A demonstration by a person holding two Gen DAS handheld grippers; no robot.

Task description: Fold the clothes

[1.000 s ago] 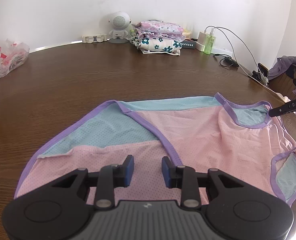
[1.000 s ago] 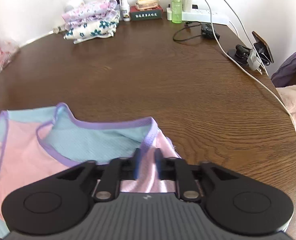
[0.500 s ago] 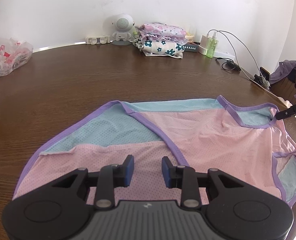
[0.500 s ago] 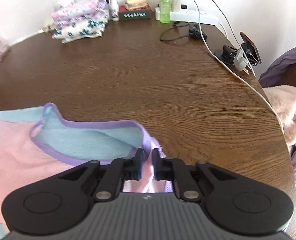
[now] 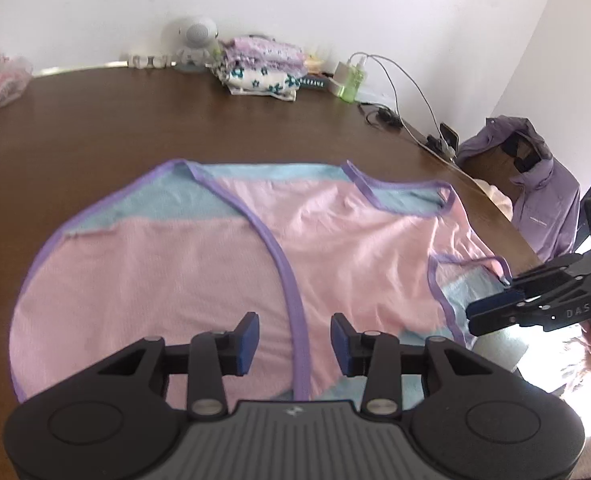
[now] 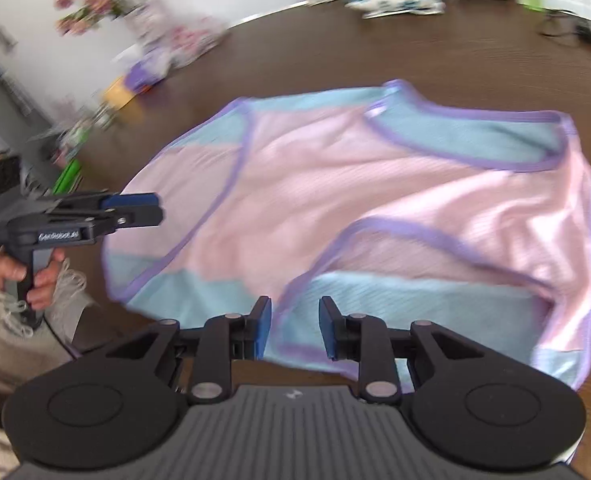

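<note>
Your pink and blue top (image 5: 223,264) lies spread on the brown table (image 5: 95,128), with both of your grippers at its near edge and opening.

From your left wrist, the left gripper (image 5: 294,344) hovers over the near part of the top, its jaws apart and widening, the purple seam running between them but no pad pressing on it. At the right, your right gripper (image 5: 491,308) reaches in beside the armhole. A stack of folded clothes (image 5: 261,68) sits far off by the wall. From your right wrist, the right gripper (image 6: 294,328) has its jaws apart and spreading over the top's (image 6: 375,200) near blue hem, gripping nothing. At the left, your hand (image 6: 27,276) holds the left gripper (image 6: 135,210) near the top's left edge.
</note>
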